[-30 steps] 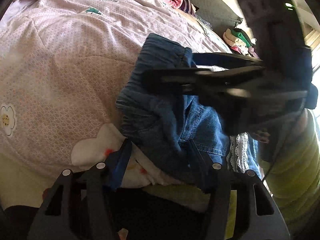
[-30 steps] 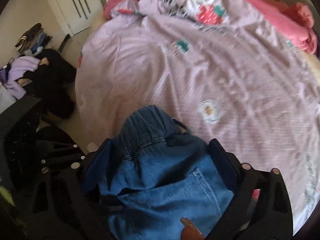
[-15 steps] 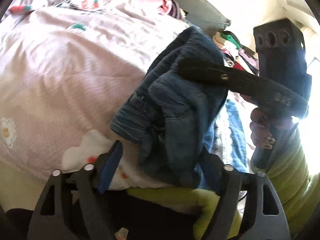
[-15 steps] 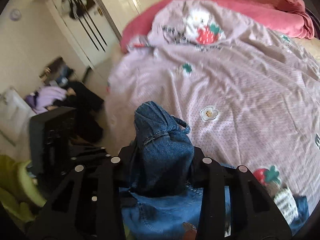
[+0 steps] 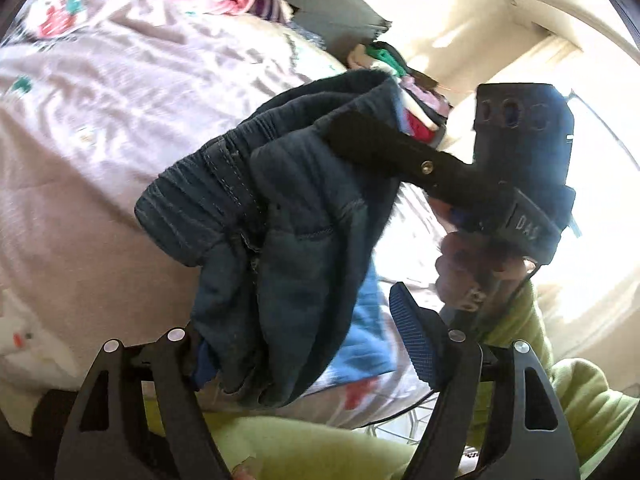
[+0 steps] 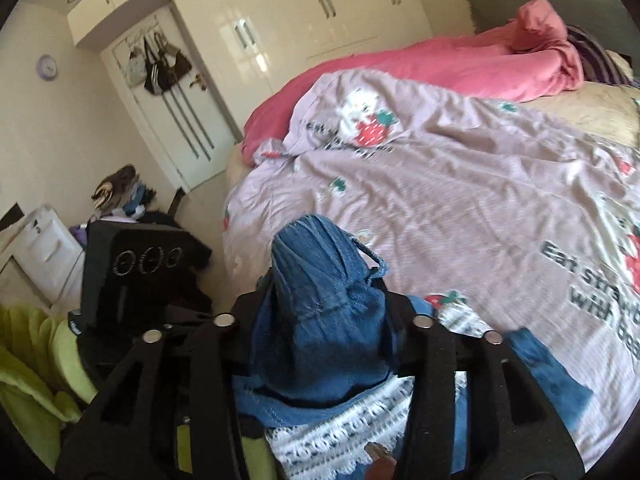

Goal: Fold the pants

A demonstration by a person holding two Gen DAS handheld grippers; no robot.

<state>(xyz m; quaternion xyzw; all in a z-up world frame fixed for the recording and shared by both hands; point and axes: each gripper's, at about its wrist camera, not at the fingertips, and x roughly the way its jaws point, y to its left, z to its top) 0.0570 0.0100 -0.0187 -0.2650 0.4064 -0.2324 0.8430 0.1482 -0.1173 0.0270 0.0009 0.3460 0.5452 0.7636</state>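
Note:
Dark blue denim pants (image 5: 280, 240) hang bunched in the air above the lilac quilt (image 5: 100, 140). My right gripper (image 5: 340, 128) reaches in from the right with one finger across the gathered waistband. In the right wrist view the pants (image 6: 320, 272) fill the gap of the right gripper (image 6: 320, 300), which grips them while its jaws are opening. My left gripper (image 5: 296, 320) stands wide below. The cloth drapes over its left finger, and its blue right pad (image 5: 412, 340) is bare. A hand (image 5: 472, 272) in a green sleeve (image 5: 560, 400) holds the right gripper.
The quilt (image 6: 460, 200) covers most of the bed, with a pink blanket (image 6: 440, 64) behind it. Folded clothes (image 5: 404, 92) are stacked at the bed's far corner. A lace-trimmed cloth (image 6: 340, 428) lies below the right gripper. Bags and clutter (image 6: 120, 192) sit by the door.
Both grippers have risen and the pants have come up off the quilt with the right gripper. The right jaws narrowed onto the bunched waistband. The left jaws widened, freeing the right pad.

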